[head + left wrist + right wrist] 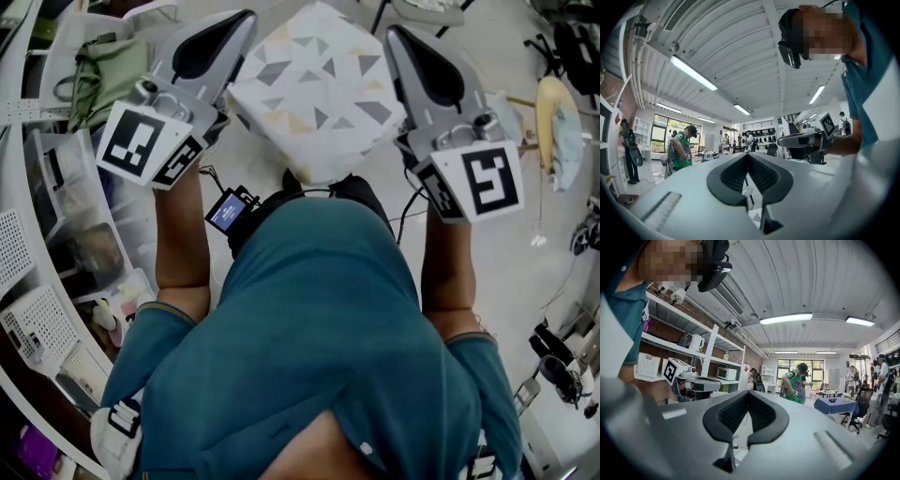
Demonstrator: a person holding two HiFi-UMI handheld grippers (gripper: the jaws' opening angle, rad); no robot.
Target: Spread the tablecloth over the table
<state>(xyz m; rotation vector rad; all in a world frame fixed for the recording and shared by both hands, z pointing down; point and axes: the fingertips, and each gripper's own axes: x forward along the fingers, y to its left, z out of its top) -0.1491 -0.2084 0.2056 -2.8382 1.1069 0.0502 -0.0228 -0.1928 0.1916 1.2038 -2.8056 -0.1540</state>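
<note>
Left gripper [246,21], held level ahead of the person [319,328] in the teal shirt, has its jaws pressed together. Its own view shows the ribbed pads meeting with no cloth caught between them, and only a scrap of patterned fabric far below through the gap behind them. Between the two tools and well beneath them, the white tablecloth [314,89] with grey and pale triangles lies over what appears to be a small square table. The table itself is hidden under the fabric, with one corner pointing at the person and the near edges drooping in soft folds. Right gripper [394,34], level with its partner on the other side of the cloth, is likewise clamped on nothing; its view shows the pads together and bare floor below.

By the look of it the cloth is already on, and what remains is squaring it up. Doing that well would mean bringing both tools down together and opening each over the near edge on its own side. Each should pinch only the hem rather than a bunched handful, then draw outward with equal pull so the overhang matches at every edge. Tugging one side harder would likely slide the sheet toward that side; a slight lift before pulling should let the folds at the near corner fall flat.
</note>
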